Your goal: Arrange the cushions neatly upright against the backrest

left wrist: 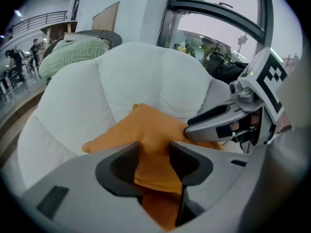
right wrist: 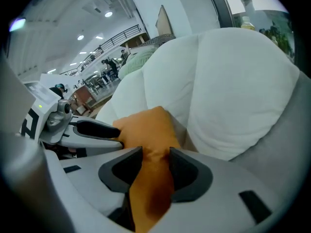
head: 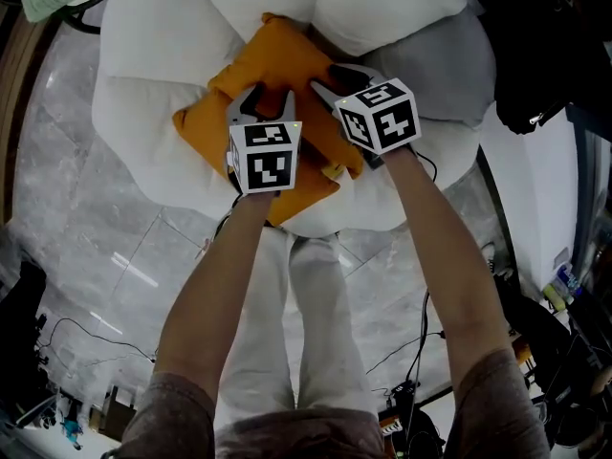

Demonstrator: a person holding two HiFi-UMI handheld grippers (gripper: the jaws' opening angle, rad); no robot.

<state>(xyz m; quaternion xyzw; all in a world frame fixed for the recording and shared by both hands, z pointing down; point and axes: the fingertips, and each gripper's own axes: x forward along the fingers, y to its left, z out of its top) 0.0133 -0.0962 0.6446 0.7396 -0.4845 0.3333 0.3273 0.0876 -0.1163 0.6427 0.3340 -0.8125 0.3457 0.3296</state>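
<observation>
The orange cushion [head: 287, 70] sits on the white chair [head: 153, 65], just in front of the backrest. The left tongs [left wrist: 154, 154] and right tongs [right wrist: 155, 161] are side by side and spread wide, with cushion fabric bunched in each gap.

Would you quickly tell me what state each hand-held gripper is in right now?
Left hand-held gripper: open, orange cushion between its jaws.
Right hand-held gripper: open, same cushion between its jaws.
</observation>
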